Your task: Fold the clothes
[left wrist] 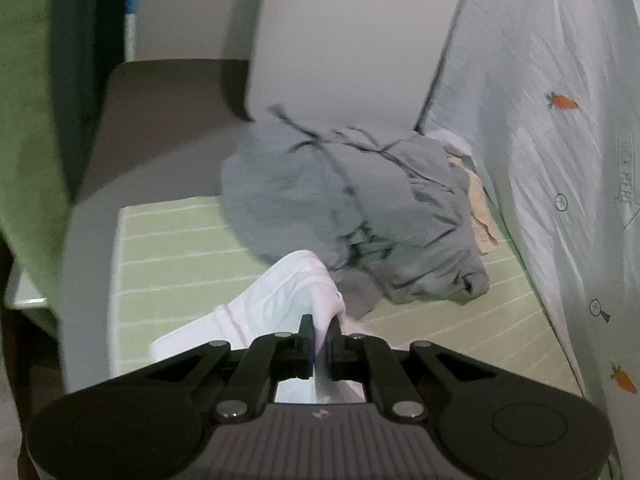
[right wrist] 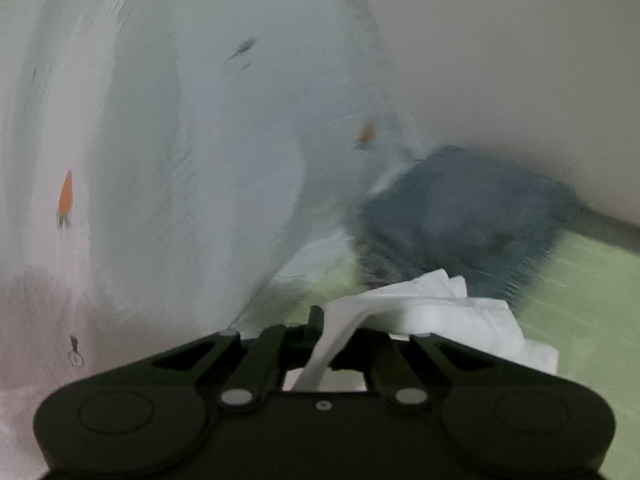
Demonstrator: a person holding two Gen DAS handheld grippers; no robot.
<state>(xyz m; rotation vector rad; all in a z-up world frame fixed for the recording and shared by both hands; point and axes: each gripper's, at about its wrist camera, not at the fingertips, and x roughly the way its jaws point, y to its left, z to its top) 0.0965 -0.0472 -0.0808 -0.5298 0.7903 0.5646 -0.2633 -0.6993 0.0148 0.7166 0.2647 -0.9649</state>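
Observation:
My left gripper (left wrist: 321,326) is shut on a white garment (left wrist: 276,300), which drapes left and down over the green striped mat (left wrist: 176,256). My right gripper (right wrist: 332,320) is shut on the same white garment (right wrist: 452,312), whose bunched part lies to the right over the finger. A crumpled grey garment (left wrist: 340,192) lies in a heap beyond the left gripper; it also shows as a blurred dark heap in the right wrist view (right wrist: 460,216). A beige cloth (left wrist: 480,216) peeks out from under the heap's right side.
A pale sheet with carrot prints (left wrist: 540,120) stands as a wall along the right of the mat, and fills the left of the right wrist view (right wrist: 160,140). A plain wall (left wrist: 340,40) is behind. A brown surface (left wrist: 160,120) and green fabric (left wrist: 24,120) lie at left.

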